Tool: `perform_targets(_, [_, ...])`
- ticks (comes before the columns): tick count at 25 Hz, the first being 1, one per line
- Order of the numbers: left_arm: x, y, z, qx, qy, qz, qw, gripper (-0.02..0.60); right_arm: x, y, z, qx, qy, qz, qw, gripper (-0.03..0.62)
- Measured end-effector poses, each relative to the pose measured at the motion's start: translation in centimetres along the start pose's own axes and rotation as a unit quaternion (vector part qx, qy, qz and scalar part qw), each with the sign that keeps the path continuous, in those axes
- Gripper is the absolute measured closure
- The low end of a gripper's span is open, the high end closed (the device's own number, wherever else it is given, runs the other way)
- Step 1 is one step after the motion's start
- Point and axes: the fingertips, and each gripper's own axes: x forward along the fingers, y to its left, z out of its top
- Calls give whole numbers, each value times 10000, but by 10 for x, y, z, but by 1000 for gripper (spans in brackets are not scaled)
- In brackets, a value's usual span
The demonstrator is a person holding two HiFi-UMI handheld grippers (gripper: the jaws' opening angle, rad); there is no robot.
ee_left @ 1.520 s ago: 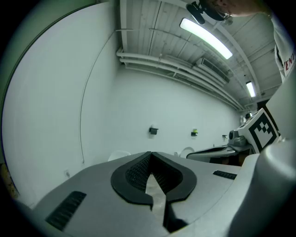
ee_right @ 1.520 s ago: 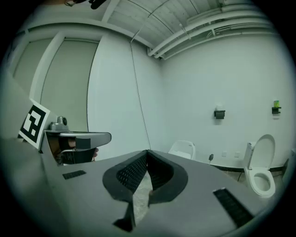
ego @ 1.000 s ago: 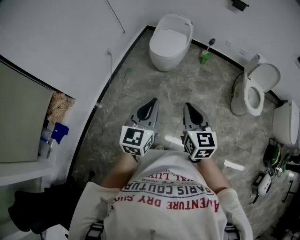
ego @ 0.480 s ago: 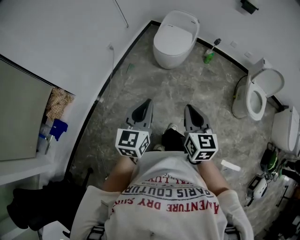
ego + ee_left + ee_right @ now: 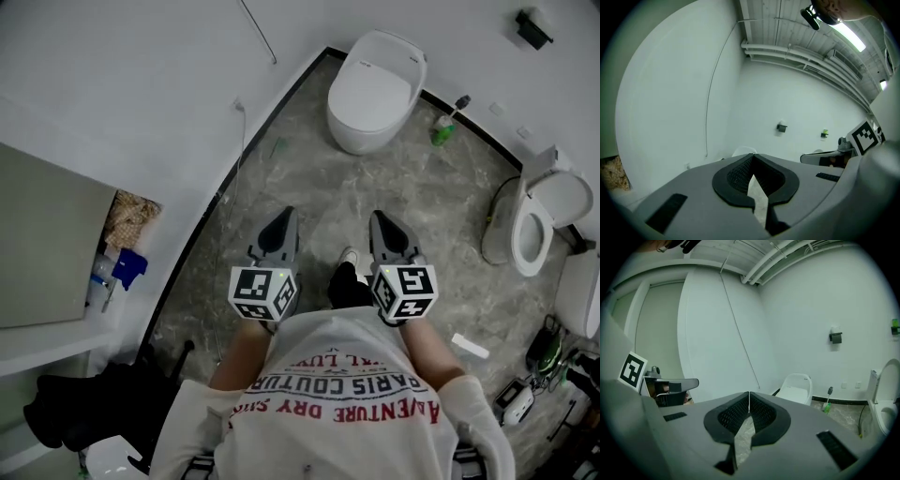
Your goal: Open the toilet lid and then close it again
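Note:
A white toilet (image 5: 375,89) with its lid down stands against the far wall, well ahead of both grippers. My left gripper (image 5: 284,216) and right gripper (image 5: 382,218) are held side by side at waist height, pointing toward it. Both are shut with nothing between the jaws. In the left gripper view only the toilet's (image 5: 742,151) top peeks over the closed left gripper (image 5: 752,156). From the right gripper (image 5: 749,393) the toilet (image 5: 797,387) lies a little to the right on the marble floor.
A green-based toilet brush (image 5: 442,129) stands right of the toilet. A second toilet (image 5: 542,220) with its lid up sits at the right wall, with tools and cables (image 5: 542,361) beyond it. A shelf with clutter (image 5: 117,267) and a black bag (image 5: 84,408) are at the left.
The person has stepped forward, and both shut grippers went along toward the toilet. A shoe now shows between them.

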Motion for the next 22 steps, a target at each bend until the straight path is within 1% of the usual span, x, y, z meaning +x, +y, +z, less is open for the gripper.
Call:
perform_targets(4, [67,7,22,64,-10,27,10000,574,50,-46,26,-62,-2,84,9999,579])
perform_targets(10, [159,10,53,129,-105,37,9999,574,107,-119,54,-180,68,112,9998,579])
perform_targets(13, [198,14,55,86,-37,15,10000,574,131,-148,60,-154,134,17,9998,579])
perform_targets(17, [243,24,56,82,129,-91,9998,574,159,-173,68,-55,168,-110,9998,579])
perform_targets(22, [313,46,54,83,364,-423,9984,574,206,-211,74,136,228,-526,9983,579])
